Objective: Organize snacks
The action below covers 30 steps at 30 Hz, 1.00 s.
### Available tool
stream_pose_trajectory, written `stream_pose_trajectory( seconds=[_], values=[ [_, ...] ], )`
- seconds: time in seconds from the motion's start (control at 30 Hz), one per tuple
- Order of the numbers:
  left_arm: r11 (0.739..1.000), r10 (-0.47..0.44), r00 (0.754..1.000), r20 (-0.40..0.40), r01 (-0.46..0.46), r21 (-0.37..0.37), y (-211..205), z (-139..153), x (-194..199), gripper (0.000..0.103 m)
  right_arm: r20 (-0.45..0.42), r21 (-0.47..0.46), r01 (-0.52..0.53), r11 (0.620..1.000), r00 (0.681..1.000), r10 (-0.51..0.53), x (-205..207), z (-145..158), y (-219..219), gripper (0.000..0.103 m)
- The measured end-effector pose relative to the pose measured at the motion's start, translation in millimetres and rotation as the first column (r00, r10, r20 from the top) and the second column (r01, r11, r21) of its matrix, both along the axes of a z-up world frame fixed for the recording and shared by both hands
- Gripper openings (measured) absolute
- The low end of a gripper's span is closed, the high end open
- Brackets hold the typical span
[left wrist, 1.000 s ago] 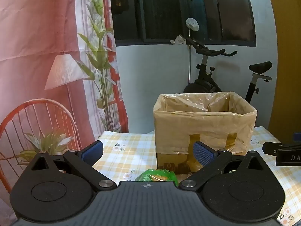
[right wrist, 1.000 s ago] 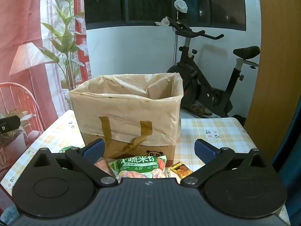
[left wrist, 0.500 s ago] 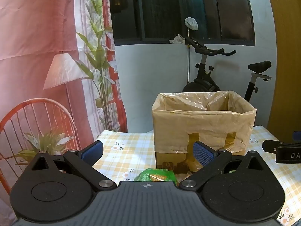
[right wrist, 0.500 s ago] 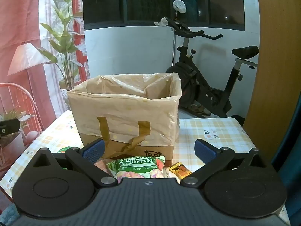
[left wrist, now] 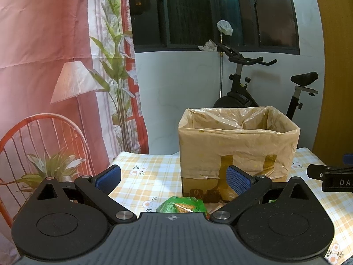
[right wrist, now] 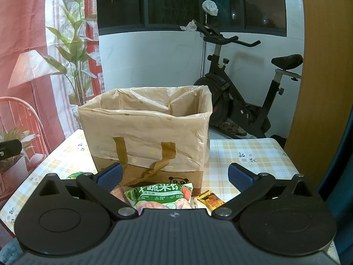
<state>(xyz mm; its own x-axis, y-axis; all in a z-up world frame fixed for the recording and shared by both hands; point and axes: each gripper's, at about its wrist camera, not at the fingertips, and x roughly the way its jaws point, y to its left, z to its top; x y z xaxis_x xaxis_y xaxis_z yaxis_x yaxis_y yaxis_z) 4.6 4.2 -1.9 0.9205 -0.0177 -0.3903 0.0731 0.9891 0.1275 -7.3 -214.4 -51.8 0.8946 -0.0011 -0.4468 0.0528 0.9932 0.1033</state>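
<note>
A brown paper bag lined with a plastic liner (left wrist: 238, 145) (right wrist: 145, 132) stands open on the checked tablecloth (left wrist: 145, 176) (right wrist: 249, 154). In front of it lie snack packets: a green one (left wrist: 181, 205) below my left gripper (left wrist: 174, 177), and a green-and-white one (right wrist: 161, 195) and a small yellow bar (right wrist: 210, 199) below my right gripper (right wrist: 175, 175). Both grippers are open, empty and held above the packets. The right gripper shows at the right edge of the left wrist view (left wrist: 331, 176).
An exercise bike (right wrist: 238, 101) stands behind the table by the white wall. A curtain printed with a lamp, plant and chair (left wrist: 66, 88) hangs at the left. A wooden panel (right wrist: 320, 88) stands at the right.
Both views have shifted slightly, with the bag and packets sitting a little lower and nearer. Jaws stay open.
</note>
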Motion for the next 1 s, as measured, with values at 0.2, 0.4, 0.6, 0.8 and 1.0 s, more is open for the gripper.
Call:
stream_pose_trajectory(
  seconds=[0.2,0.4,0.6,0.8,1.0],
  values=[
    [1.0,-0.001,1.0,0.0,0.001,-0.002,0.0,0.2,-0.5,0.102,-0.001,0.0,0.0,1.0,1.0,0.0,0.5,-0.1,-0.3,0.103],
    [1.0,-0.003,1.0,0.0,0.003,-0.004,0.6,1.1,-0.5,0.102,0.0,-0.001,-0.001,1.0,1.0,0.001,0.4,-0.2,-0.2,0.103],
    [1.0,-0.004,1.0,0.0,0.004,-0.005,0.5,1.1,-0.1,0.102,-0.001,-0.001,-0.001,1.0,1.0,0.001,0.3,-0.1,0.2,0.103],
    [1.0,-0.011,1.0,-0.002,0.011,-0.007,-1.3,1.1,-0.1,0.102,-0.002,-0.001,0.0,1.0,1.0,0.0,0.6,0.2,0.3,0.103],
    [1.0,-0.012,1.0,-0.002,0.012,-0.009,-1.9,1.0,0.0,0.102,-0.001,-0.001,0.0,1.0,1.0,0.0,0.5,0.1,0.2,0.103]
  ],
)
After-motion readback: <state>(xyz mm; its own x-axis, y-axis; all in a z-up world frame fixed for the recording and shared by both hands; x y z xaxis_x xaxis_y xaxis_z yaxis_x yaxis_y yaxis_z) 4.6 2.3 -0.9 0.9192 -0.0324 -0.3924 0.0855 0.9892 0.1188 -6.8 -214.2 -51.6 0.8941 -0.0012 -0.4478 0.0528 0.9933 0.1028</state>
